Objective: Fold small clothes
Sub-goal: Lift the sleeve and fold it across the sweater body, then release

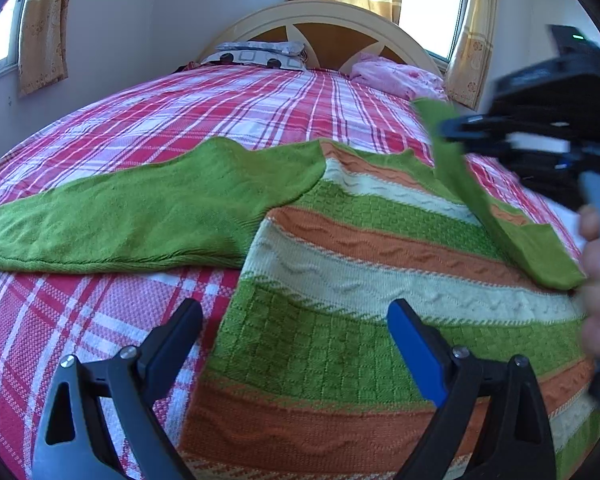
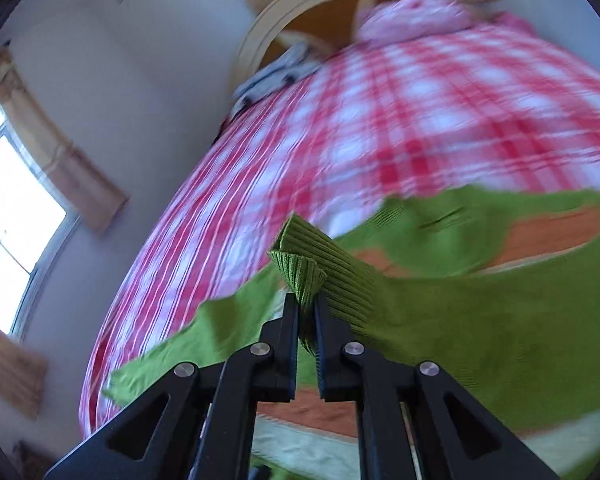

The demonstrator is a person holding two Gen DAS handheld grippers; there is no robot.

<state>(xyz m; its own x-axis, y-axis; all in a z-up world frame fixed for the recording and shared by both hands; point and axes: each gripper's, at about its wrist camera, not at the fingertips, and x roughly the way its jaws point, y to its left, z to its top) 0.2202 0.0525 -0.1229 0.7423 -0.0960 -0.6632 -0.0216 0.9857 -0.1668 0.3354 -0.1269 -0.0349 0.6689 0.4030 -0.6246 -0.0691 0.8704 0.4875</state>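
A small knitted sweater [image 1: 340, 280] with green, orange and cream stripes lies flat on the bed. Its left green sleeve [image 1: 140, 212] is spread out to the left. My left gripper [image 1: 296, 316] is open and empty, low over the sweater's lower body. My right gripper [image 1: 448, 128] is shut on the ribbed cuff of the right green sleeve [image 1: 472, 196] and holds it lifted above the sweater. In the right wrist view the cuff [image 2: 304, 268] is pinched between the right gripper [image 2: 307, 304] fingers, with the sleeve [image 2: 480, 312] trailing to the right.
The bed has a red, pink and white plaid cover [image 1: 220, 108]. A patterned pillow [image 1: 260, 54] and a pink bundle [image 1: 396, 74] lie by the cream headboard [image 1: 324, 16]. Walls, curtains and windows surround the bed.
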